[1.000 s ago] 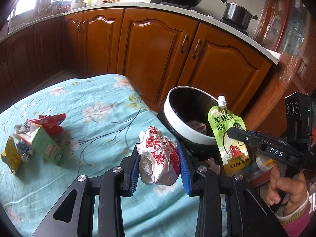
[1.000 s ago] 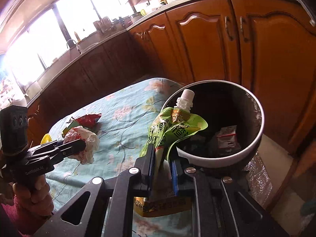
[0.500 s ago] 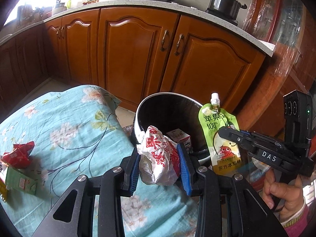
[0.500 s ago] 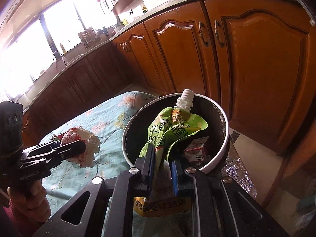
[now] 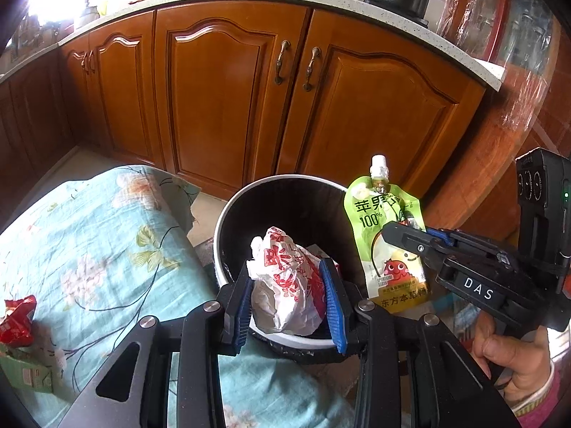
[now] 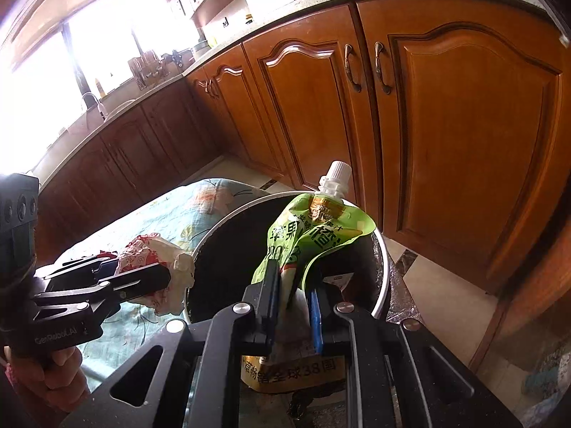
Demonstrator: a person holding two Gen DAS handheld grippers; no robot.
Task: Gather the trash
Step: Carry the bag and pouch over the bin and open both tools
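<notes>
My left gripper (image 5: 287,285) is shut on a crumpled white and red wrapper (image 5: 285,285) and holds it over the near rim of the black bin with a white rim (image 5: 228,214). My right gripper (image 6: 292,289) is shut on a green juice pouch with a white cap (image 6: 314,228), held upright above the bin (image 6: 221,228). The pouch (image 5: 385,235) and right gripper (image 5: 421,242) show at the bin's right side in the left wrist view. The left gripper (image 6: 142,274) and wrapper (image 6: 157,256) show at the bin's left edge in the right wrist view. A small carton lies inside the bin.
A table with a teal floral cloth (image 5: 89,249) stands left of the bin. A red wrapper (image 5: 18,317) and a green carton (image 5: 21,371) lie at its left edge. Wooden cabinets (image 5: 232,100) stand behind the bin, with pots on the counter.
Both grippers have moved from the table toward the bin with their trash held. The wrapper and the pouch now hang over the bin's opening.
</notes>
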